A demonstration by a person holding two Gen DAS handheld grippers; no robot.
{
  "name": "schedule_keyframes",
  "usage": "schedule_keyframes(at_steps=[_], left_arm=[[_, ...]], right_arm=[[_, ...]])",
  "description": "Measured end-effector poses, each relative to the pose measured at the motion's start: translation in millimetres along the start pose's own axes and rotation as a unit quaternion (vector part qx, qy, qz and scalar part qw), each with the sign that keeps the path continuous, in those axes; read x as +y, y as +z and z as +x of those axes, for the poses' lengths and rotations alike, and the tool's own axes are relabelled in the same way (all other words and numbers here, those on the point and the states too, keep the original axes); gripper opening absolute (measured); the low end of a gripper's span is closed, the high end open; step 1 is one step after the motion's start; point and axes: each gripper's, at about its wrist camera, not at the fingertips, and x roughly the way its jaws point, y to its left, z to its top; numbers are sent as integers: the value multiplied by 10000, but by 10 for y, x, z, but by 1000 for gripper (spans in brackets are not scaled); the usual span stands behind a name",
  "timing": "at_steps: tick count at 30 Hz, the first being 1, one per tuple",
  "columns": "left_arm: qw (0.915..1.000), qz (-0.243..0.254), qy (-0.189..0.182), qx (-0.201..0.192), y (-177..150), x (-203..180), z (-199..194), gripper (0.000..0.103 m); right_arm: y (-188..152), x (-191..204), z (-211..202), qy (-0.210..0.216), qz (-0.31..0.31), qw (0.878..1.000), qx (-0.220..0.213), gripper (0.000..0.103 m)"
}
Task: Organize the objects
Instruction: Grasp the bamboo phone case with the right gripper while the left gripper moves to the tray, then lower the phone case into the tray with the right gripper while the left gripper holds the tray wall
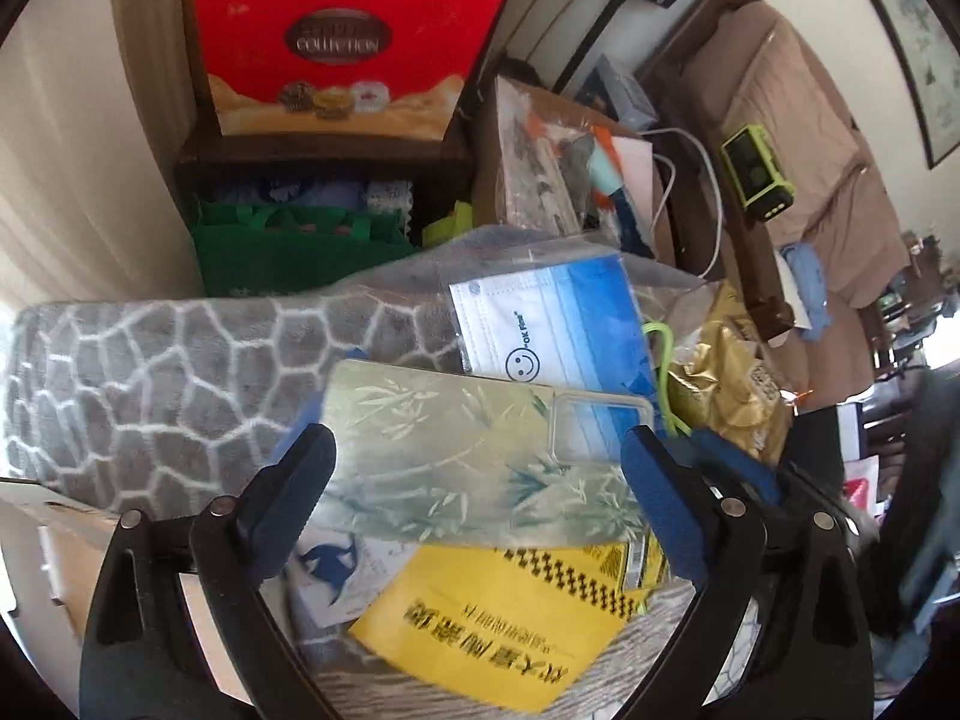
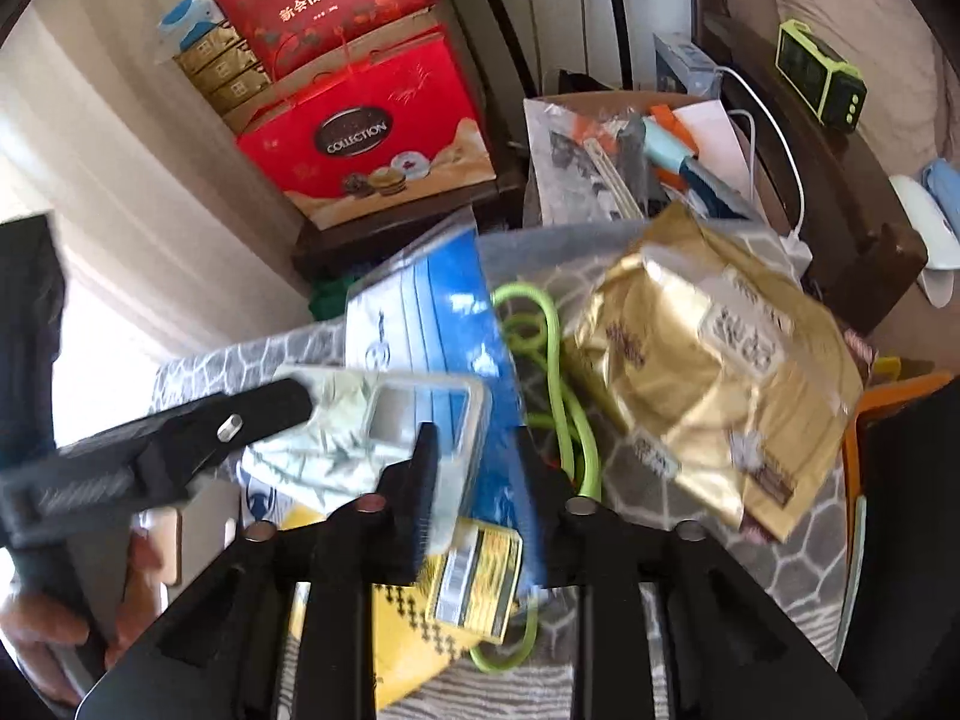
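A phone case printed with pale bamboo leaves sits between the wide-spread fingers of the left gripper, on top of a heap of loose items spread over a grey pebble-pattern mat. From the left wrist view it is not possible to tell whether the blue pads already touch its long edges; no firm clamp shows. The case lies partly over a blue-and-white pack of face masks and a yellow pouch with black print, with a gold foil bag and a green cord just beside the pile.

The right gripper hovers over the same heap with its fingers drawn narrow, the mask pack's edge between them, though whether they pinch it cannot be told from the blurred right wrist view. Behind the heap stands a red gift box on a dark shelf.

The case looks thin, light and somewhat flexible, with a smooth, likely slippery surface and an open camera cut-out at one corner. A hold across its two long edges near the middle, away from the cut-out, would probably bend it least, and it may slide off the glossy packs beneath if nudged before the fingers close
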Motion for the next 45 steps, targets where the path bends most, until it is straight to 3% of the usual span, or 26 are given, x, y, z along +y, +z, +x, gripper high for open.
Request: schedule_keyframes(at_steps=[5, 8, 12, 14, 20, 25, 28, 30, 33, 38, 45], left_arm=[[9990, 197, 87, -401, -160, 118, -573, 96], [9974, 264, 409, -538, -366, 379, -883, 96], [9958, 159, 745, -517, -680, 839, -1153, 96], [9943, 34, 943, -492, -852, 1120, -1272, 96], [9887, -256, 1429, -381, -1351, 1750, -1437, 96], [9880, -417, 1485, -116, -1640, 2063, -1314, 96], [9883, -258, 1505, 45, -1736, 2099, -1153, 81], [9895, -207, 1410, 235, -1774, 2096, -1019, 49], [9910, -215, 1269, 367, -1796, 2109, -896, 24], [9906, -165, 1338, 235, -1823, 2098, -926, 10], [9922, -107, 1238, 122, -1846, 2014, -918, 10]], right_arm=[[53, 72, 184, -161, -57, 9995, 253, 34], [38, 77, 258, -232, -46, 9993, 294, 33], [36, 91, 290, -423, -145, 9986, 264, 17], [42, 95, 292, -454, -187, 9985, 250, 14], [28, 140, 240, -544, -279, 9981, 87, 11], [36, 225, 86, -563, -410, 9974, -188, 9], [46, 288, -17, -590, -505, 9965, -323, 9], [46, 339, -95, -612, -576, 9957, -395, 9], [45, 388, -226, -625, -675, 9945, -504, 9], [40, 436, -450, -621, -802, 9927, -657, 10], [26, 612, -789, -519, -1020, 9895, -883, 10]])
